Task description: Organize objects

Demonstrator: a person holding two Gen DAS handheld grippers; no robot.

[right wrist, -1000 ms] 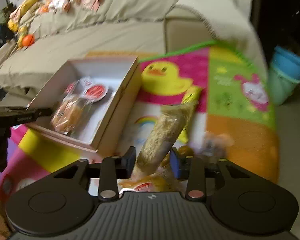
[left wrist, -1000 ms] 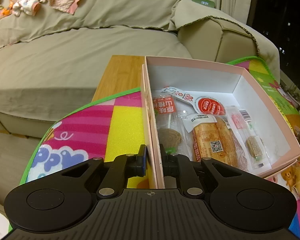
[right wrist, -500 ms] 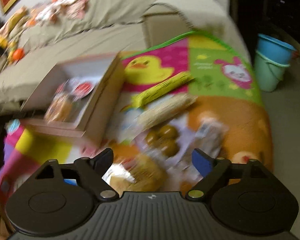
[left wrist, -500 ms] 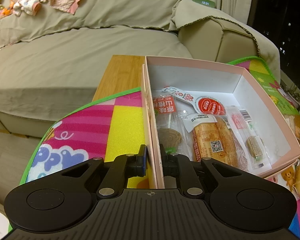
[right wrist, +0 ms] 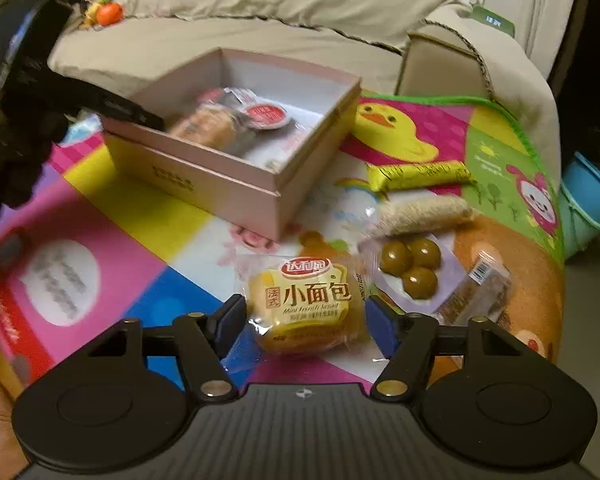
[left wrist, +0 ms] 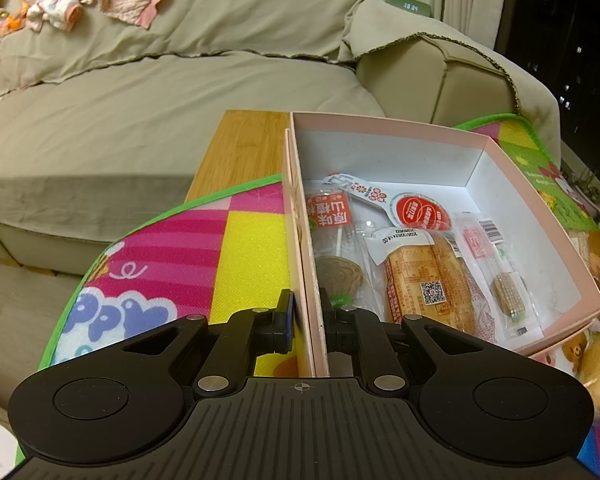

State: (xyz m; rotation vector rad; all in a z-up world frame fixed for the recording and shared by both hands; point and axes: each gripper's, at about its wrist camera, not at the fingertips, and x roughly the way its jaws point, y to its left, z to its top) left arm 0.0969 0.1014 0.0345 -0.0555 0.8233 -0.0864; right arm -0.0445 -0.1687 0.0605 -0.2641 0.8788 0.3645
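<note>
While the left tool [left wrist: 305, 318] stays clenched on the side wall of the pink box [left wrist: 452, 136] near the desk's sofa-side edge, the right tool [right wrist: 306, 320] is closing its jaws around the small bread packet [right wrist: 306, 304], pads not yet pressing it. That packet lies on the colourful mat [right wrist: 148, 216], beside the box's front corner.
</note>
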